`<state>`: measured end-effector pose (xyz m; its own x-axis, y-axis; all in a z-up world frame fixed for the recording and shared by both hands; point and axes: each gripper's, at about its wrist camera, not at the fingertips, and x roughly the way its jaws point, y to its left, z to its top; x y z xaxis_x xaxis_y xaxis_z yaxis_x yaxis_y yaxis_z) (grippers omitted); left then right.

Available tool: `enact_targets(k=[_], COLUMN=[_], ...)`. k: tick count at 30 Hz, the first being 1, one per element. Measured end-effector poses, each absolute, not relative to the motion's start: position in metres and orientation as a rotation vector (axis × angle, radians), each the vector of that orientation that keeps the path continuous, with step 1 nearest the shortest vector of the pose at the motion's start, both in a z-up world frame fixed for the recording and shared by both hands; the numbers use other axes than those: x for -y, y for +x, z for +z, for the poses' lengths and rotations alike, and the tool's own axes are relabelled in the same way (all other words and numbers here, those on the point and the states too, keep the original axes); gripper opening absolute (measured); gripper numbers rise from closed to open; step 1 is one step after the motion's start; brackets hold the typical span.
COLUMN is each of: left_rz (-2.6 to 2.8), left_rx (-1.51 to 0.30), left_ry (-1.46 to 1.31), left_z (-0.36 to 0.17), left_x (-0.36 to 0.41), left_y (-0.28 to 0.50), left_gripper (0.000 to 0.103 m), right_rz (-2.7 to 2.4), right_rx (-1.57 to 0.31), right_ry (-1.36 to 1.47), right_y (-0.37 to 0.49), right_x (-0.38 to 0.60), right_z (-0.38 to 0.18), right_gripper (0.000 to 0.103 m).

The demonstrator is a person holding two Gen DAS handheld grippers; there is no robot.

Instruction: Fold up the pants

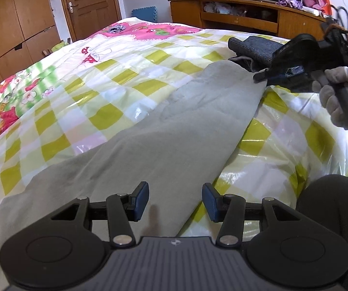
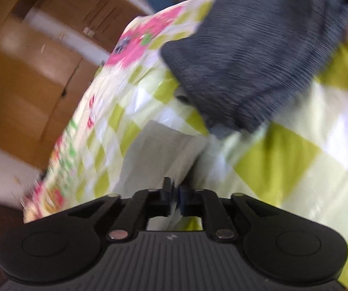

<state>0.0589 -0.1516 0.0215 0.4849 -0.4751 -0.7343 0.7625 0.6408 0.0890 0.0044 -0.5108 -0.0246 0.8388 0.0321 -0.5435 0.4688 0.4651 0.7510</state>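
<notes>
Light grey pants [image 1: 174, 131] lie stretched across the bed, running from the near left to the far right. My left gripper [image 1: 175, 201] is open and empty, just above the near part of the pants. My right gripper [image 1: 265, 75] is at the far end of the pants, held by a gloved hand. In the blurred right wrist view my right gripper [image 2: 175, 194] is shut on the pale edge of the pants [image 2: 164, 150].
The bed has a yellow-checked plastic cover [image 1: 130, 72]. A folded dark grey garment [image 1: 254, 48] lies at the far right of the bed, also in the right wrist view [image 2: 258, 55]. A wooden desk [image 1: 234, 17] and wardrobe [image 1: 8, 24] stand behind.
</notes>
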Motion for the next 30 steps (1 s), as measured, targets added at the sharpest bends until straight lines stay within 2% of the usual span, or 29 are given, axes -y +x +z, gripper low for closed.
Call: enact_targets(k=[1, 3, 6, 7, 9, 11, 12, 13, 19, 20, 21, 24, 27, 30], left_rz=[-0.783, -0.782, -0.777, -0.773, -0.766, -0.753, -0.747, -0.745, -0.752, -0.757, -0.764, -0.751, -0.713, -0.639], left_rx=[-0.737, -0.737, -0.74, -0.742, -0.751, -0.759, -0.759, -0.76, -0.734, -0.735, -0.744, -0.78, -0.753, -0.718], left_ry=[0.434, 0.428, 0.426, 0.425, 0.418, 0.411, 0.406, 0.4, 0.346, 0.331, 0.312, 0.287, 0.279, 0.278], left_z=[0.022, 0.022, 0.021, 0.02, 0.019, 0.019, 0.019, 0.019, 0.022, 0.02, 0.017, 0.012, 0.021, 0.031], left_x=[0.15, 0.146, 0.144, 0.143, 0.141, 0.14, 0.14, 0.139, 0.144, 0.145, 0.146, 0.141, 0.113, 0.07], left_y=[0.059, 0.058, 0.058, 0.057, 0.057, 0.058, 0.058, 0.058, 0.061, 0.062, 0.063, 0.065, 0.056, 0.045], left_gripper=[0.061, 0.061, 0.061, 0.061, 0.061, 0.061, 0.061, 0.061, 0.061, 0.061, 0.061, 0.061, 0.061, 0.061], right_rz=[-0.302, -0.322, -0.322, -0.325, -0.31, -0.254, -0.232, -0.22, -0.277, -0.32, -0.364, -0.401, -0.482, -0.467], right_rx=[-0.517, -0.498, -0.508, -0.507, -0.502, -0.476, -0.472, -0.49, -0.408, -0.439, -0.495, -0.594, -0.559, -0.54], right_ry=[1.066, 1.068, 1.082, 1.084, 1.091, 1.074, 1.045, 1.041, 0.978, 0.919, 0.871, 0.853, 0.749, 0.582], right_y=[-0.003, -0.01, 0.001, 0.007, 0.025, 0.038, 0.044, 0.05, 0.016, 0.011, 0.01, -0.002, -0.03, -0.04], right_x=[0.51, 0.51, 0.512, 0.513, 0.512, 0.506, 0.502, 0.502, 0.527, 0.529, 0.529, 0.526, 0.502, 0.457], right_z=[-0.023, -0.022, -0.03, -0.034, -0.037, -0.031, -0.028, -0.027, 0.007, 0.01, 0.008, 0.005, 0.029, 0.057], right_gripper=[0.041, 0.048, 0.05, 0.056, 0.058, 0.048, 0.024, 0.005, 0.004, 0.005, 0.01, 0.013, 0.038, 0.039])
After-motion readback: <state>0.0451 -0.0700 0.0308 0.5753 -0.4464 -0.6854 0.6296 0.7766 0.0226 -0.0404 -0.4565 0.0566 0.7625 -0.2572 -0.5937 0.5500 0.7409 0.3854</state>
